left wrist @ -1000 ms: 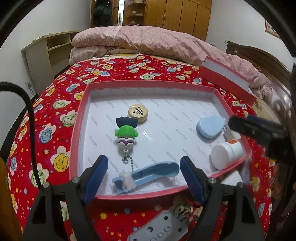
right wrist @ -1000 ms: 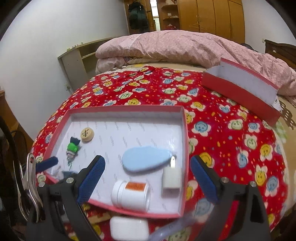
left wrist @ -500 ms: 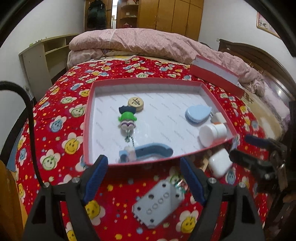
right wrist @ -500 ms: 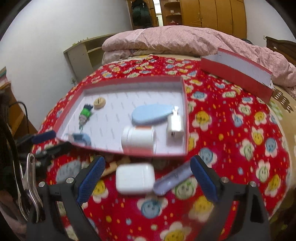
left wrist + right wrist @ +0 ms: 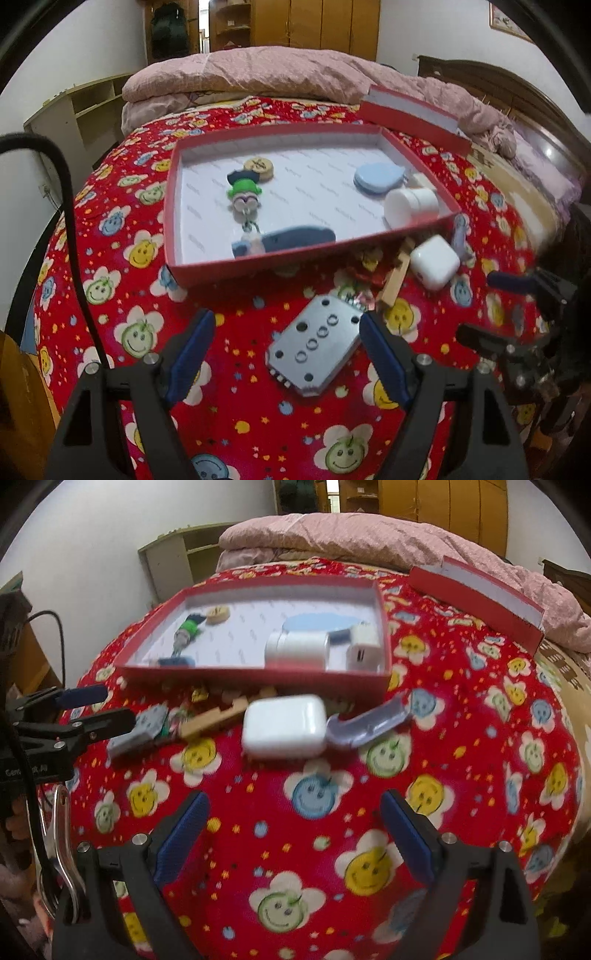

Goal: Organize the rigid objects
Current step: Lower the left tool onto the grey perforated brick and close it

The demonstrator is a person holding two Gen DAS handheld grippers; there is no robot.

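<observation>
Both hand-held grippers back off from the red box.
Left hand-held gripper and right hand-held gripper are released, now facing unsorted bedspread items: grey plate, white case.

Left gripper: black angular frame, blue ribbed pads, silver screws, black cable at left edge. Right gripper: same build; metal carabiner lower left.

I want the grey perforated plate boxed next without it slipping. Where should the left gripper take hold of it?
Grip the grey perforated plate across its two long edges near the middle, coming down from above. It lies flat on the bedspread, so only its thin sides offer purchase. The open left gripper already straddles it; rolling to square with the edges would probably help.
</observation>
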